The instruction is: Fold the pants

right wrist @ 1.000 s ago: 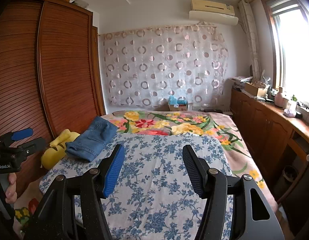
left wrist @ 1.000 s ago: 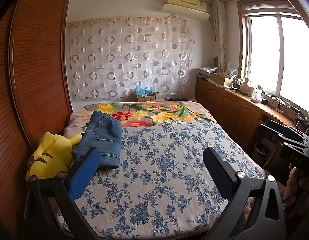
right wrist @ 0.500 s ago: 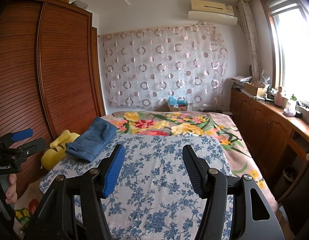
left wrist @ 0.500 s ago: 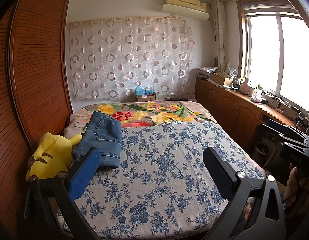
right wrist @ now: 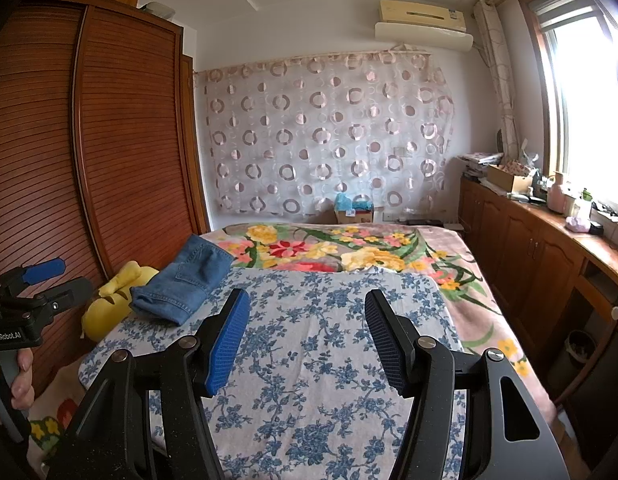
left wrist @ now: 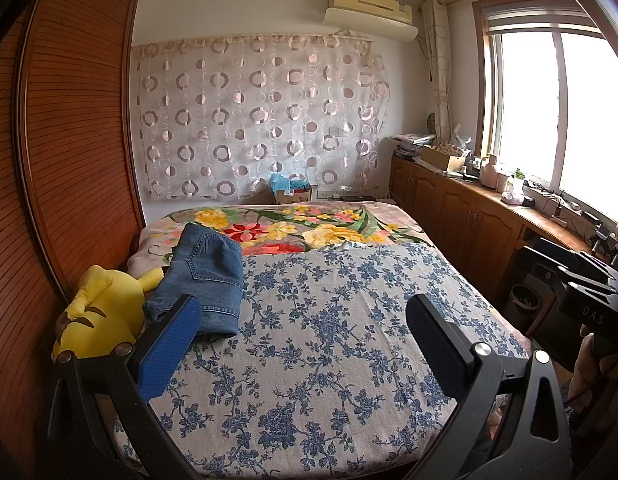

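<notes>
A pair of blue denim pants (left wrist: 207, 276) (right wrist: 185, 284) lies folded in a compact stack at the left side of the bed, partly on the blue floral sheet (left wrist: 329, 340) (right wrist: 329, 360). My left gripper (left wrist: 303, 304) hovers over the near part of the bed, open, with nothing between its fingers; its left finger tip sits just in front of the pants. My right gripper (right wrist: 307, 296) is also open and empty, above the middle of the sheet and to the right of the pants. The left gripper (right wrist: 63, 278) also shows at the left edge of the right wrist view, held by a hand (right wrist: 21, 376).
A yellow plush toy (left wrist: 101, 312) (right wrist: 109, 304) rests against the pants by the slatted wooden wardrobe (left wrist: 69, 160). A flowered blanket (left wrist: 309, 228) covers the far end of the bed. Wooden cabinets (left wrist: 469, 220) with clutter run under the window at right, with a bin (left wrist: 523, 304) beside them.
</notes>
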The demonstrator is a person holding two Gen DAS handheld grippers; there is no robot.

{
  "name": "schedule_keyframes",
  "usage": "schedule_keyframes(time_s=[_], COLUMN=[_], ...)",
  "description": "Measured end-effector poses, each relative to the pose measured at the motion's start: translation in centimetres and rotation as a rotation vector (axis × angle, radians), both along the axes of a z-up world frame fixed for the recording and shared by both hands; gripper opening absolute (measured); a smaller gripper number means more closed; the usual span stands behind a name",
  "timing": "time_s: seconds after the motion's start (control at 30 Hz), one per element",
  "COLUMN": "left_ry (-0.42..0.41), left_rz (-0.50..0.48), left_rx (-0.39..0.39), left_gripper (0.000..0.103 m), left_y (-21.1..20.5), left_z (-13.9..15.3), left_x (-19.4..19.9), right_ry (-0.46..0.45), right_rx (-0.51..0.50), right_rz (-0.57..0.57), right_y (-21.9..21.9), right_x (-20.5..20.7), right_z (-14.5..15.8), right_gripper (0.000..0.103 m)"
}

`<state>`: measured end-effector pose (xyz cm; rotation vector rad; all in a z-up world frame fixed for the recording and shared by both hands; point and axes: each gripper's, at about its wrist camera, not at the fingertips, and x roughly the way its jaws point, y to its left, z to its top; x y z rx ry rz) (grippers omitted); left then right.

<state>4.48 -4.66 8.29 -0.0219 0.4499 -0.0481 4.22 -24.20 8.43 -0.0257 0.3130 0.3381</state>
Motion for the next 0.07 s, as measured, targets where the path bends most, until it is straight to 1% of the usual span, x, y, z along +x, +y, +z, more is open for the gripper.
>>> schedule_keyframes(time_s=[0.07], left_ry=[0.0], left_rz=[-0.001], left_rx=[-0.002], left_gripper=[0.102], left_y=[0.04], left_z=[0.06], left_x=[-0.04], right_ry=[0.0], right_rx=[0.0], right_rz=[-0.002], right_y=[0.03], right_x=[0.02], right_z=[0.07], right_gripper=[0.062])
